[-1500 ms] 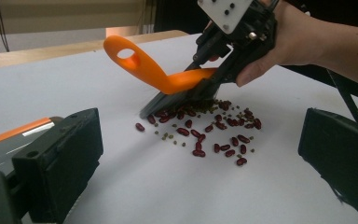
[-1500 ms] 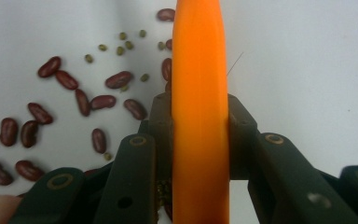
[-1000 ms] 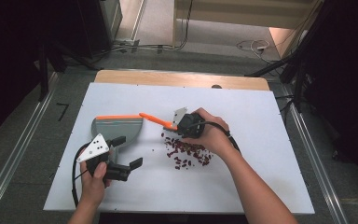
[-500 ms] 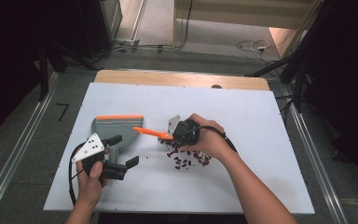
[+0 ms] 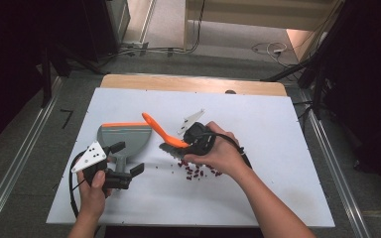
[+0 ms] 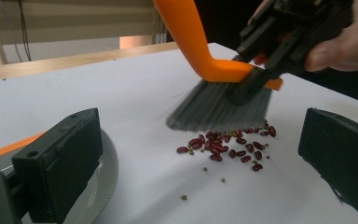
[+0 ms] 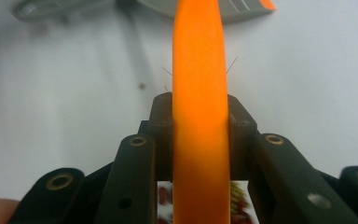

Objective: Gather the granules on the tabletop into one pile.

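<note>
At the lower left of the high view, I am keeping my left gripper [image 5: 121,163] beside the grey dustpan [image 5: 124,139], its jaws standing apart with the pan's handle between them, not visibly pressed. It has barely shifted from a second ago. At centre frame, my right gripper [image 5: 191,141] is clamped on the orange brush [image 5: 161,133], and here is the change: the brush is lifting, its handle now slanting toward the upper left and its grey bristles [image 6: 219,109] hanging just above the red beans [image 6: 228,147] instead of lying level beside the pan. The beans are sitting scattered on the white worktop [image 5: 278,129], right of the pan and apart from it. I judge this a reset before the next sweep toward the dustpan.
</note>
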Tool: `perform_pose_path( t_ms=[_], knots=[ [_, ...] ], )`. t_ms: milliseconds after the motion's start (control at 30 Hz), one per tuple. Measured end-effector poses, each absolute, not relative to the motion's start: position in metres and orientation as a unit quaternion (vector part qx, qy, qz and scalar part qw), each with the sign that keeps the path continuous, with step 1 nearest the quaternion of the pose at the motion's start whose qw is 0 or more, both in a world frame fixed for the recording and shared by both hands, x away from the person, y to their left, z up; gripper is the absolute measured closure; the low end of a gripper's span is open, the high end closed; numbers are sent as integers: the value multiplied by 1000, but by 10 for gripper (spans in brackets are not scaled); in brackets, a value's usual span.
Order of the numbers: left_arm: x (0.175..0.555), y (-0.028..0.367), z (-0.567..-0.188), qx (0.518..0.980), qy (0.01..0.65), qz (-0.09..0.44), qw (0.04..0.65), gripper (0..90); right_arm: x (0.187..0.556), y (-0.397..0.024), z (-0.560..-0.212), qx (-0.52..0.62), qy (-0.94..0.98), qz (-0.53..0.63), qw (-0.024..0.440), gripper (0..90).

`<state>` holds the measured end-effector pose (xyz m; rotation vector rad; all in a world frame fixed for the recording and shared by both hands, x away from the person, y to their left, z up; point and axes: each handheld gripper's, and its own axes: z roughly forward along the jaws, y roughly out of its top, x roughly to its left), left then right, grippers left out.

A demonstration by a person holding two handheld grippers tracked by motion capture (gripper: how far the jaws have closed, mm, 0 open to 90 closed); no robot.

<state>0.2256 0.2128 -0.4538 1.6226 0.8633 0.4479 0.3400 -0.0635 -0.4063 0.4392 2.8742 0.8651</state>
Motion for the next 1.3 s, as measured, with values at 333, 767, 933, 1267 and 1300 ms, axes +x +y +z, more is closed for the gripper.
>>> perform_pose_path(
  t_ms=[333, 767, 933, 1267, 1300],
  knots=[
    [224, 221, -453, 686, 380, 203, 587, 3, 320, -19, -440, 275, 913, 287, -90, 687],
    [225, 216, -455, 693, 376, 201, 581, 3, 346, -38, -470, 377, 875, 278, -118, 682],
    [224, 215, -455, 695, 375, 200, 580, 3, 354, -54, -468, 403, 866, 279, -100, 681],
    [225, 213, -456, 698, 375, 197, 578, 3, 371, -93, -468, 446, 847, 277, -81, 680],
    [225, 213, -456, 698, 374, 197, 578, 3, 371, -93, -468, 446, 847, 277, -81, 680]
  ],
)
